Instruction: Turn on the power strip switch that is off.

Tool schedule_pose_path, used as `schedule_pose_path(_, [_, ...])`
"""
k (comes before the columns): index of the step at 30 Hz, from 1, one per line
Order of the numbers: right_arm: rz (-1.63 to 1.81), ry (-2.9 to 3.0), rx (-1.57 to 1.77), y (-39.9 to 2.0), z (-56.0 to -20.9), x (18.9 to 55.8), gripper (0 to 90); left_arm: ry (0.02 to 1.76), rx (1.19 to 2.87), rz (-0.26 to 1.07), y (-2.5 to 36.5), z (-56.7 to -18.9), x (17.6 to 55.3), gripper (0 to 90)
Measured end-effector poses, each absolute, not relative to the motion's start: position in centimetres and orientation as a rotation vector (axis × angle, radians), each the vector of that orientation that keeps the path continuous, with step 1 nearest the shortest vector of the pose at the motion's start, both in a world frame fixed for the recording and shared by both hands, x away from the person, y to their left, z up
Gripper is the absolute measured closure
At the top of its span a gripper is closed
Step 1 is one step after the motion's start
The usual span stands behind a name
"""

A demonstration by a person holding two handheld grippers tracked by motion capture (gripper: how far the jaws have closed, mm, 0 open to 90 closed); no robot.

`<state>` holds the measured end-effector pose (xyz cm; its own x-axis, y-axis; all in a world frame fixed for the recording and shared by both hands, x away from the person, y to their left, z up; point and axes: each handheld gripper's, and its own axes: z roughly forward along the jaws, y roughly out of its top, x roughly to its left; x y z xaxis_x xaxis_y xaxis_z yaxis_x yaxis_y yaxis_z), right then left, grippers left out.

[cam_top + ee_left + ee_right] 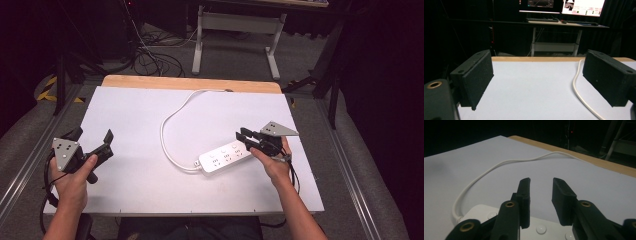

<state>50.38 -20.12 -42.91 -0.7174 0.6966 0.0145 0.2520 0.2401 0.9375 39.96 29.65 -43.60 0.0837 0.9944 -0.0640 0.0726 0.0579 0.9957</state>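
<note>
White plastic power strip (pixel 224 157) with three button switches lay on the white tabletop (pixel 140 185) at about four o'clock from the table's middle, its long body slanting from lower left to upper right; its white round cable (pixel 167 120) left the strip's eight o'clock end, looped toward twelve o'clock and ran off over the wooden far edge (pixel 192 82); right gripper (pixel 243 138), black with a grey three-cornered plate, hung over the strip's two o'clock end, pointing toward nine o'clock; in the right gripper view its jaws stood a little apart with nothing between them, above the strip's top face (pixel 482 211) and its clear round buttons (pixel 541 229), not pressing on the strip; left gripper (pixel 93 135) sat well apart from the strip, at about eight o'clock on the table, held in the person's left hand (pixel 75 182); its jaws stood wide apart around bare tabletop, and the left gripper view showed the cable (pixel 577 87) passing just beside the right-hand jaw.
</note>
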Motion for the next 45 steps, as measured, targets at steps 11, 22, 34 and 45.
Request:
schedule_pose_path(11, [1.552, 2.032, 0.891, -21.3, -42.3, 50.1, 53.4, 1.224, 1.254, 1.067, 29.7, -43.6, 40.0, 10.1])
schedule_pose_path(22, [1.581, 1.975, 0.908, -22.0, -41.9, 49.8, 37.6, 1.225, 1.254, 1.067, 29.6, -43.6, 39.9, 10.1])
schedule_pose_path(34, [1.597, 1.979, 0.922, -22.1, -41.9, 49.7, 23.1, 1.222, 1.254, 1.071, 29.7, -43.6, 39.9, 10.1])
schedule_pose_path(45, [1.646, 1.9, 0.833, -23.3, -42.1, 49.2, 8.6, 1.224, 1.256, 1.073, 29.7, -43.6, 39.9, 10.1])
